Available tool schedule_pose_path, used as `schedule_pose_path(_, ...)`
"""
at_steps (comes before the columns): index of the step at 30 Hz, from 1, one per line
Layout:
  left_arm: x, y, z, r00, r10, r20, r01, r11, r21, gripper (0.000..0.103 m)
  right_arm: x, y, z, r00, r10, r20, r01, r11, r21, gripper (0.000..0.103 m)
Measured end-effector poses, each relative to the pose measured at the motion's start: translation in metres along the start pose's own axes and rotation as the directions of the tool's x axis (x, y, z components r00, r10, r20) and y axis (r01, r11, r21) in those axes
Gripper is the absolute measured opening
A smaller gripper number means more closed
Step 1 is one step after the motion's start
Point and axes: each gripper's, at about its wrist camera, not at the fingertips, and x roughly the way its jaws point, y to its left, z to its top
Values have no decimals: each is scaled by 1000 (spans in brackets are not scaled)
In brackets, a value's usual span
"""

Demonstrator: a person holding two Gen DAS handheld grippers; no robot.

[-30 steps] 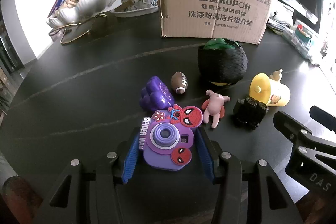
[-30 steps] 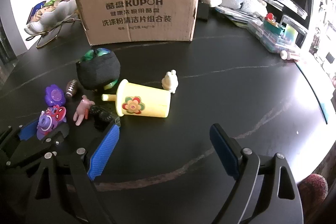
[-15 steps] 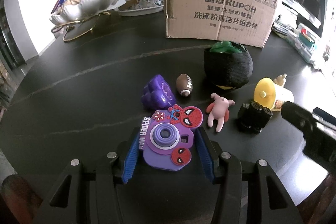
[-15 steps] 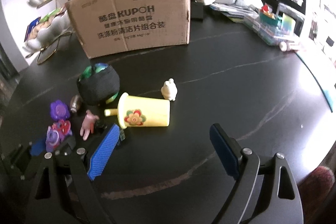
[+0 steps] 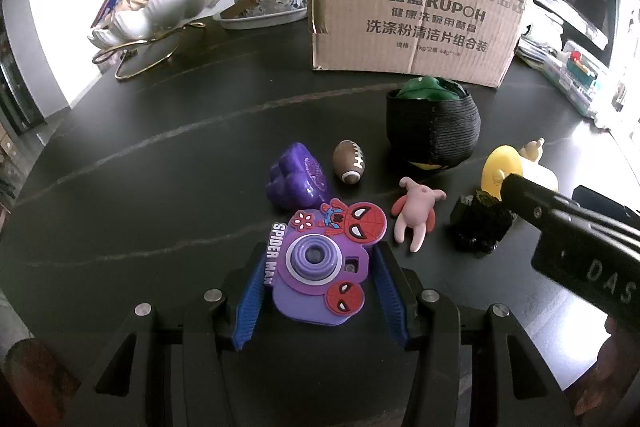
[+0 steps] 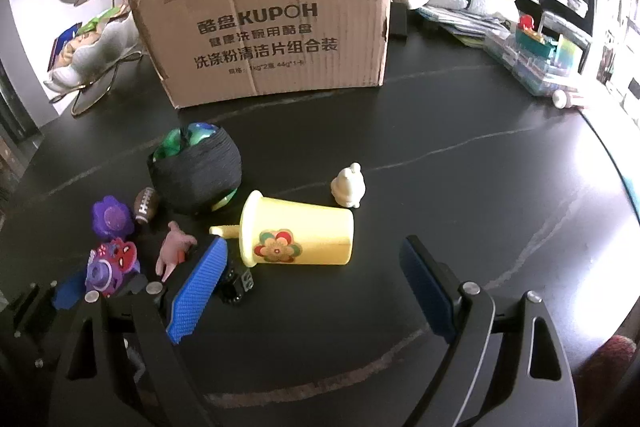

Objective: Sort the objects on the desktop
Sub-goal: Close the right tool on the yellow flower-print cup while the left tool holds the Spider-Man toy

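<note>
The left gripper (image 5: 318,291) has its fingers tight on the purple toy camera (image 5: 320,267), low on the table (image 5: 160,155). The right gripper (image 6: 312,287) is wide and empty. At its twelve o'clock lies the yellow cup (image 6: 300,235). I think it must reach down and close on the cup next.

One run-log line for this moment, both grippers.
left gripper: shut on Spider-Man toy camera | right gripper: open, empty, near tipped yellow cup

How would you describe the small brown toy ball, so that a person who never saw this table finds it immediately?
Start at the big cardboard box at the back of the dark table, then come forward to the black woven basket. Just left of the basket lies the toy ball, beside a purple flower-shaped toy. It alone is brown, egg-shaped, with white laces.
</note>
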Motion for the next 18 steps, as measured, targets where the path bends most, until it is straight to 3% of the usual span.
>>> schedule_pose_path(18, -1, -1, 1, 1000, -13, -6, 13, 1000, 12, 48, 15, -7, 10, 999, 32, -39, -29, 998, 62, 86)
